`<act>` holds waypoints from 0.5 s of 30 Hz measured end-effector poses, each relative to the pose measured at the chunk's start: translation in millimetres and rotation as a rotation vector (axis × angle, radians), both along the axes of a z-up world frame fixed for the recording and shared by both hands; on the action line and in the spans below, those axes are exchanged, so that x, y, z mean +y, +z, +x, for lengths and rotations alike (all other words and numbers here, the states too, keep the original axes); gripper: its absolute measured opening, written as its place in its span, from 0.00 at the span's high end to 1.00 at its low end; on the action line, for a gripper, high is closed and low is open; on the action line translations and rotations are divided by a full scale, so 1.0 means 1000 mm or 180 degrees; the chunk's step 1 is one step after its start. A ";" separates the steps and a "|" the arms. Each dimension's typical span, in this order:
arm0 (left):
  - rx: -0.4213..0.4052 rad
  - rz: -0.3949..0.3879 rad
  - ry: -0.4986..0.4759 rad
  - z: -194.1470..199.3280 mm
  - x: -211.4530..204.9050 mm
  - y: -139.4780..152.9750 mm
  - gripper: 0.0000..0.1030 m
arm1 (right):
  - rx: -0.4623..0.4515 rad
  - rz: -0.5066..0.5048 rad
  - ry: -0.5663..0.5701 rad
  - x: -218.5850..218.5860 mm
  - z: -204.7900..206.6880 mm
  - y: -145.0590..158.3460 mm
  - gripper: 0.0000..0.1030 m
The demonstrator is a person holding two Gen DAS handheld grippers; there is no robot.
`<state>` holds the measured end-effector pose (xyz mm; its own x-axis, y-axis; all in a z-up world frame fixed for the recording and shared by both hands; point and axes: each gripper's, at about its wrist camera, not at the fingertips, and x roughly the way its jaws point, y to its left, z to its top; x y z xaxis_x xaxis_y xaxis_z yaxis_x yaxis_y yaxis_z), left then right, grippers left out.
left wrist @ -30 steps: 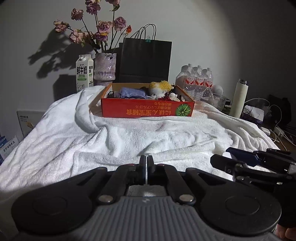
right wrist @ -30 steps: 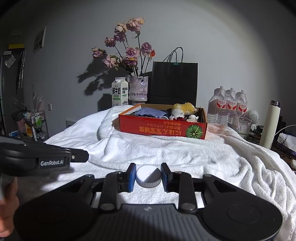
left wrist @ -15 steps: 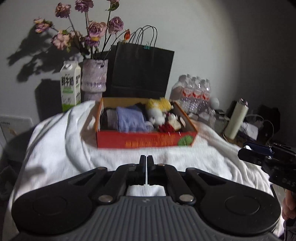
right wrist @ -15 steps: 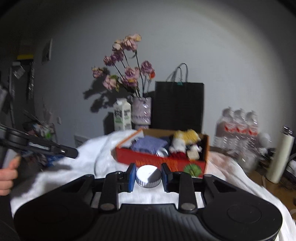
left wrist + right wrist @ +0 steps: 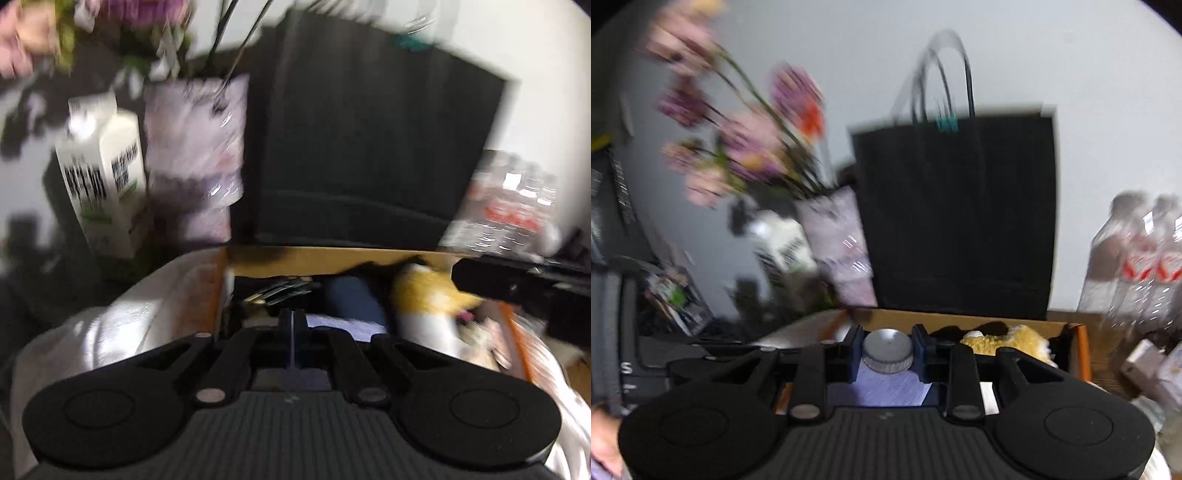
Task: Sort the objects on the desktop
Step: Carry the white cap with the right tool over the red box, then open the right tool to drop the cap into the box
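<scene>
My right gripper is shut on a small white round cap and holds it over the near part of the orange cardboard box. The box holds a yellow plush toy, a blue cloth and other small items. My left gripper is shut and empty, over the box's near left part. The yellow plush and a dark blue item lie ahead of it. The right gripper's side shows at the right of the left wrist view. Both views are motion-blurred.
Behind the box stand a black paper bag, a vase of dried pink flowers and a milk carton. A pack of water bottles is at the right. A white towel covers the table.
Both grippers have moved forward fast, from above the towel to over the box. The right one still holds the cap; the left stays shut.
</scene>
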<state>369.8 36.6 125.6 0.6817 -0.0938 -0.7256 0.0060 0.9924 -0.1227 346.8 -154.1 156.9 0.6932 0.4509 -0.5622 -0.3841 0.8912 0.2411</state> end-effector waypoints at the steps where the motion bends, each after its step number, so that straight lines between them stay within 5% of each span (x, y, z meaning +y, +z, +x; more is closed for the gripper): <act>1: 0.0082 -0.0017 0.0026 0.014 0.003 -0.010 0.98 | 0.0100 -0.0057 -0.0057 0.007 0.019 -0.011 0.74; 9: 0.0188 -0.0161 0.0212 0.062 0.015 -0.053 0.92 | 0.0492 -0.0423 -0.0345 0.031 0.098 -0.079 0.73; 10: 0.0198 -0.0175 0.0200 0.064 0.016 -0.054 0.76 | 0.0527 -0.0444 -0.0354 0.031 0.103 -0.083 0.73; 11: 0.0170 -0.0172 0.0220 0.064 0.017 -0.053 0.49 | 0.0564 -0.0440 -0.0343 0.030 0.105 -0.086 0.73; 15: -0.0117 -0.0034 0.0212 0.053 0.013 -0.038 0.33 | 0.0634 -0.0229 -0.0279 0.020 0.104 -0.078 0.50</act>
